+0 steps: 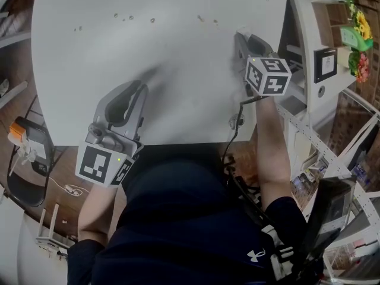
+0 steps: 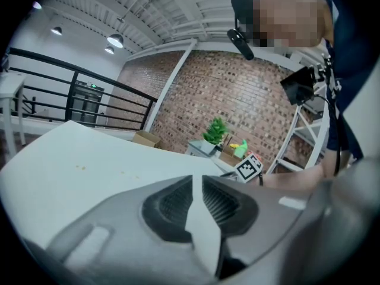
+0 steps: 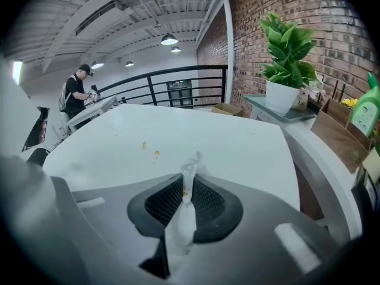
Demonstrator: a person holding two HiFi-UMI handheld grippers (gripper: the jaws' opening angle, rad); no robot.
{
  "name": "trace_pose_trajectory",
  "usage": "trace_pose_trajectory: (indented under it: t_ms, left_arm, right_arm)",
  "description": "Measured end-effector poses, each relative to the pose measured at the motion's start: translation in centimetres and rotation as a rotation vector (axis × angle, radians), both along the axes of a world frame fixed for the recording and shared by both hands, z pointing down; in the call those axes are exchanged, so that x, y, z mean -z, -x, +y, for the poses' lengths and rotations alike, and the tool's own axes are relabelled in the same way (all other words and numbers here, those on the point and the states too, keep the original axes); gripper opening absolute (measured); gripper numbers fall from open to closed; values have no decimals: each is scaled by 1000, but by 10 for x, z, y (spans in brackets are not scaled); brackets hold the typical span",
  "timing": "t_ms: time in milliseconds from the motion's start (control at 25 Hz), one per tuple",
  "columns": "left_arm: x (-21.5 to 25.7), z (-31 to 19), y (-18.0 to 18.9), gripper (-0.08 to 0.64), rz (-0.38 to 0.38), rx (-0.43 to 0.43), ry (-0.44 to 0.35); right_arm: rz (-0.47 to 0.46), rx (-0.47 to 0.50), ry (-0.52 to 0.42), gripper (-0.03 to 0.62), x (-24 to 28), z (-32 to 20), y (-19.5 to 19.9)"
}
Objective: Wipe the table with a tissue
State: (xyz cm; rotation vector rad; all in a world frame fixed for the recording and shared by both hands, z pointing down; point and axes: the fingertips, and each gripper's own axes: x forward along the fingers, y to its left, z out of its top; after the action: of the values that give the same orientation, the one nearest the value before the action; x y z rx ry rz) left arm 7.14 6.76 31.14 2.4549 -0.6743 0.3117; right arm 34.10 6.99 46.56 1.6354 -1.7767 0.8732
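A thin strip of white tissue (image 3: 191, 166) is pinched in my right gripper (image 3: 189, 180), and its crumpled tip sticks out past the dark ribbed pads. In the head view the right gripper (image 1: 242, 41) lies over the right side of the white table (image 1: 178, 70), tissue tip (image 1: 240, 32) forward. Small yellowish crumbs (image 3: 155, 153) dot the tabletop ahead of it, and more crumbs (image 1: 152, 20) lie along the far side. My left gripper (image 1: 141, 88) hovers over the table's near left part. Its jaws (image 2: 197, 180) are shut with only a sliver between the pads and nothing held.
A white shelf unit (image 1: 323, 64) with flowers (image 1: 359, 34) stands close to the table's right edge. A potted plant (image 3: 284, 70) and a green bottle (image 3: 365, 114) sit to the right. A person (image 3: 74, 94) stands far off by a black railing. A dark device (image 1: 27, 141) sits on the floor at left.
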Motion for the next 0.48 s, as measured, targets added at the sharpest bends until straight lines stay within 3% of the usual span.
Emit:
trace_pose_trajectory:
  t_ms: [480]
  left_arm:
    - [6, 6, -2, 49, 2, 5, -7]
  right_arm:
    - [1, -83, -13, 44, -1, -5, -30]
